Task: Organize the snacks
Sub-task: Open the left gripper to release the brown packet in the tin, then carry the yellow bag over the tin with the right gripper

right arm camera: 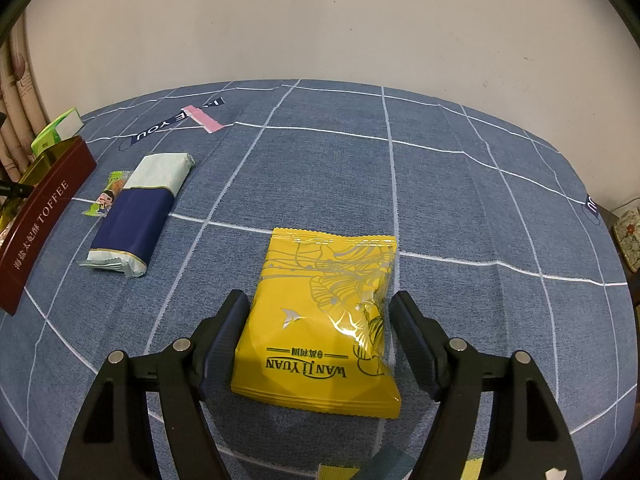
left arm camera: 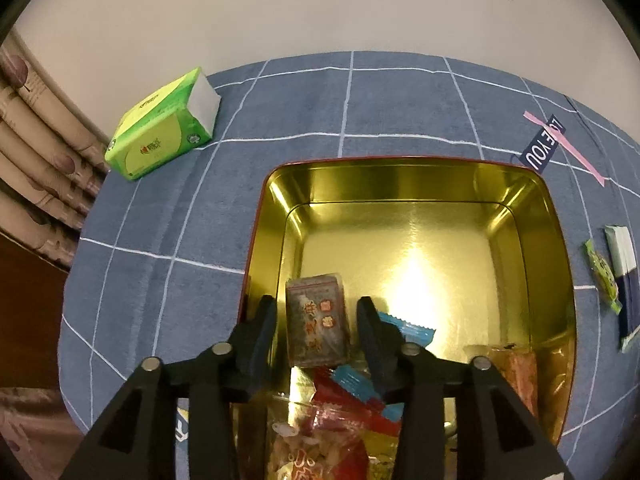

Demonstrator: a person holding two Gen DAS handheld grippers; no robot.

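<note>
From the left wrist camera, the left gripper (left arm camera: 316,316) hangs over the near end of an open tin (left arm camera: 536,240) with a gold inside and a red rim, which stands on a blue cloth with a white grid (left arm camera: 224,208). Its jaws stand apart, and a brown clear-wrapped packet (left arm camera: 316,320) lies on the tin's floor between them with a gap on each side, so the pads do not press it. Nearer the camera more snacks lie heaped in the tin: blue wrapped sweets (left arm camera: 412,330), red wrappers and an orange packet (left arm camera: 516,372). A green tissue pack (left arm camera: 160,128) sits on the cloth at the far left, well apart from the tin. From the right wrist camera, the right gripper (right arm camera: 318,320) is over the same cloth with its jaws spread wide around a yellow snack bag (right arm camera: 320,312) that lies flat; neither finger clearly touches it. To the left lie a navy and pale green bar (right arm camera: 140,216) and, just beside it, a small green sweet (right arm camera: 106,199), both near the tin's dark red wall marked TOFFEE
</note>
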